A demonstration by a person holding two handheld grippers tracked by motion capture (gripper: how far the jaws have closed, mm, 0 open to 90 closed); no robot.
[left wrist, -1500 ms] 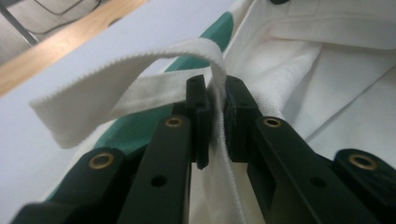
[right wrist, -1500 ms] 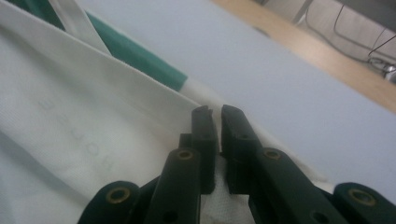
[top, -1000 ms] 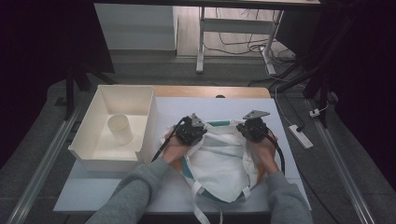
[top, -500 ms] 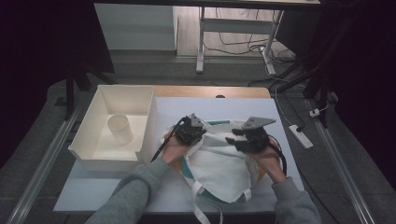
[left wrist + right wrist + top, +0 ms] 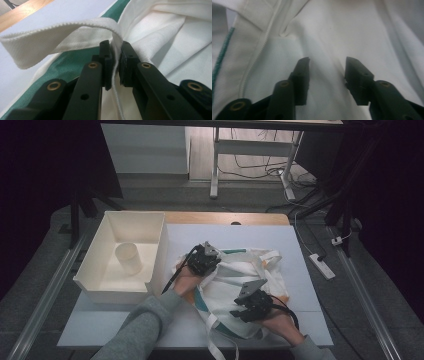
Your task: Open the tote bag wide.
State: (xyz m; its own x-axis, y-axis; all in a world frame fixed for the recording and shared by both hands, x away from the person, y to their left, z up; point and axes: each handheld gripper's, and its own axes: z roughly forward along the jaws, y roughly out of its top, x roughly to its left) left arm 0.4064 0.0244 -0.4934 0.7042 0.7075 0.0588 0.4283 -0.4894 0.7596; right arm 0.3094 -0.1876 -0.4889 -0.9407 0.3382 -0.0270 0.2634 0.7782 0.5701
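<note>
The white cloth bag with green trim (image 5: pixel 235 285) lay at centre frame on the bench (image 5: pixel 300 245). The left hand-held gripper (image 5: pixel 115 65) clamped its edge; the right hand-held gripper (image 5: pixel 327 75), jaws just parted, held nothing. Risk: 1 anchored edge could bunch the fabric when pulled.

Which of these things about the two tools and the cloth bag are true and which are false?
1. The left tool is pinching the white cloth bag. True.
2. The right tool is squeezing the cloth tight. False: its jaws stand apart above the cloth with nothing between them; they opened wide, then closed a little.
3. A pale cup stands inside the white tray. True.
4. The bag lies inside the tray. False: it lies on the table, to the right of the tray.
5. The bag has green trim. True.
</note>
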